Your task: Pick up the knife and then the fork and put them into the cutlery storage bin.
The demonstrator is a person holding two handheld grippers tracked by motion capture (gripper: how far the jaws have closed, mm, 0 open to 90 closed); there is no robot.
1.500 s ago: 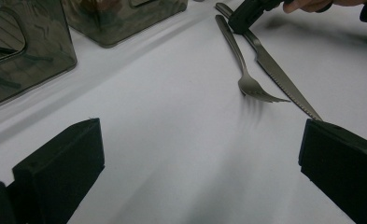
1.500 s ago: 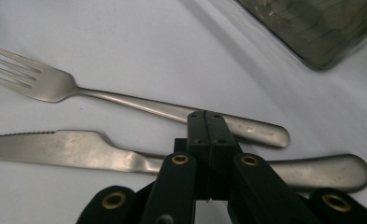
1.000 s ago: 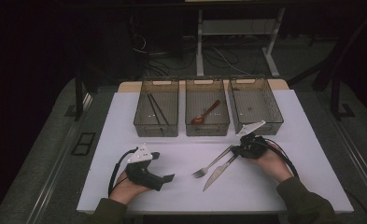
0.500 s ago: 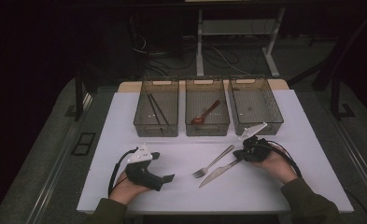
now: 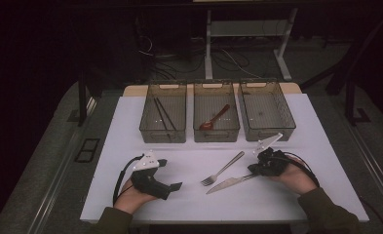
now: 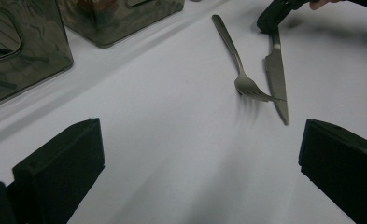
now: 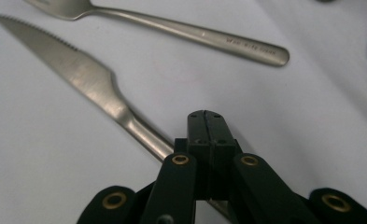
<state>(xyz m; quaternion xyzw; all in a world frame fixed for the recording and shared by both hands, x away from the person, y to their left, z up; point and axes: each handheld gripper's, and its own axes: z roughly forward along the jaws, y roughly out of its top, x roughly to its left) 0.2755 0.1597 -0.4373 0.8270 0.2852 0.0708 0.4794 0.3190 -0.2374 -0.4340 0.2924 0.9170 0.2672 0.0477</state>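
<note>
White table [image 5: 286, 204]: fork [image 5: 223, 168] just beside knife [image 5: 228, 183], right gripper [image 5: 254, 169] clamped on knife handle, left gripper [image 5: 172, 176] open.

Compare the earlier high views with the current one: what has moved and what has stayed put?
The right gripper, shut on the knife handle, swung the blade flatter, tip moving left past the fork. Left gripper, fork and three bins stayed put.

The table [image 5: 130, 146] is plain white. The knife [image 5: 228, 183] and fork [image 5: 223, 169] are dull silver, the knife's blade edge finely serrated. Three bins [image 5: 163, 131] at the upper middle are smoky translucent brown; the middle one holds a red spoon [image 5: 215, 118]. Both grippers' jaws are matte black, with brass-coloured rivets.
</note>
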